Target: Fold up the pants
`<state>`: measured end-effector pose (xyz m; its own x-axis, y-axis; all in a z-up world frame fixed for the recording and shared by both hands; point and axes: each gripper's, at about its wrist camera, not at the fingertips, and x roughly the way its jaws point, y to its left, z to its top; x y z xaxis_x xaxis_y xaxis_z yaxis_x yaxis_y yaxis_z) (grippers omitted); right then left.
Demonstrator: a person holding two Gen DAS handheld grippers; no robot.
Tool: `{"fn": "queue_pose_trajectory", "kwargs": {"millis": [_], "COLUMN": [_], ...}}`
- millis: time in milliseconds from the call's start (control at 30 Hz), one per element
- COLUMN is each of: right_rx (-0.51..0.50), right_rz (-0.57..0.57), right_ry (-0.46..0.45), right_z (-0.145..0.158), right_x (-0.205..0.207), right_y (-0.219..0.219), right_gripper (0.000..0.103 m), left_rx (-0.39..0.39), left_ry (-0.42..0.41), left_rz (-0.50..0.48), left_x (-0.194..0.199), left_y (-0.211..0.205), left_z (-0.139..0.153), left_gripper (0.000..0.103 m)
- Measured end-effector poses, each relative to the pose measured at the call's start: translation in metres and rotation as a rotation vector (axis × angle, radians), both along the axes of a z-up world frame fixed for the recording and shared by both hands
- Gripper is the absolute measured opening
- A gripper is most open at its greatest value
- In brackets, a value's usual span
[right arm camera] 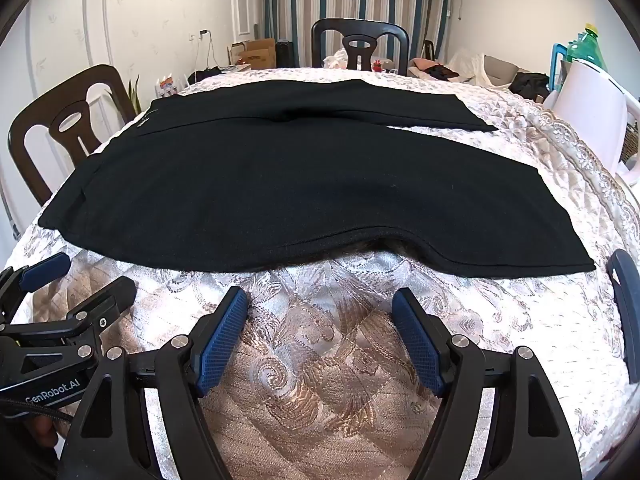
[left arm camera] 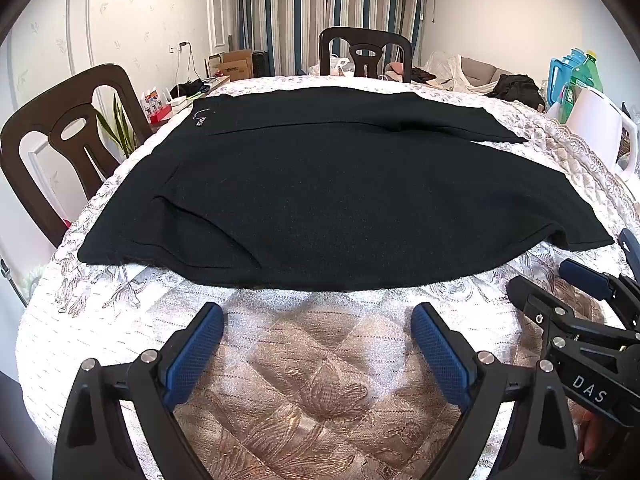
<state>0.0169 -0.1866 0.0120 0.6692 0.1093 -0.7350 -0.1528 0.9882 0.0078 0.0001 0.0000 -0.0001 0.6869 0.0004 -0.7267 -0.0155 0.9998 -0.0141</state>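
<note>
First, the left wrist view: the left gripper [left arm camera: 318, 334] has its blue fingers [left arm camera: 196, 354] spread wide and released, nothing between them, hovering over the bare quilted cover of the bench [left arm camera: 304, 384]. The pants [left arm camera: 320, 192], black, lie flat just beyond the fingertips, apart from them, waist to the left and legs running right. A small pale mark sits near the waistband at the far left corner, too small to read. At the lower right the right gripper [left arm camera: 576, 284] shows from the side, its body lettered "DAS". A cardboard box [left arm camera: 236, 65] by the far wall bears print that looks like "THERMOS". Only this view gives that lettering, and a red box [left arm camera: 160, 112] beside the left chair [left arm camera: 76, 136].

Next, the right wrist view: the right gripper [right arm camera: 320, 330] likewise holds its fingers [right arm camera: 220, 344] wide apart and empty above the cover. The near hem of the pants [right arm camera: 280, 188] lies just ahead of the tips, not touching, with a raised bump in the edge directly in front. The two legs part toward the right, showing cover between them. At the lower left the left gripper [right arm camera: 48, 284] appears, marked "GenRobot.AI", a name seen only here. A white jug [right arm camera: 592, 116] and a green bottle [right arm camera: 588, 50] stand at the right edge.
</note>
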Motion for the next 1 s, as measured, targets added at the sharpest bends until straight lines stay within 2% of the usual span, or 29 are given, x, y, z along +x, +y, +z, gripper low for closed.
{"fn": "queue_pose_trajectory", "kwargs": {"millis": [1000], "right_rx": [-0.007], "right_rz": [0.009], "right_ry": [-0.004], "right_z": [-0.0003], "right_x": [-0.0030], "right_y": [0.0001], "right_gripper": [0.075], "left_rx": [-0.003], "left_ry": [0.011], "left_rz": [0.040], "left_x": [-0.0025], "left_y": [-0.0004], "left_z": [-0.0008], "left_gripper": [0.096]}}
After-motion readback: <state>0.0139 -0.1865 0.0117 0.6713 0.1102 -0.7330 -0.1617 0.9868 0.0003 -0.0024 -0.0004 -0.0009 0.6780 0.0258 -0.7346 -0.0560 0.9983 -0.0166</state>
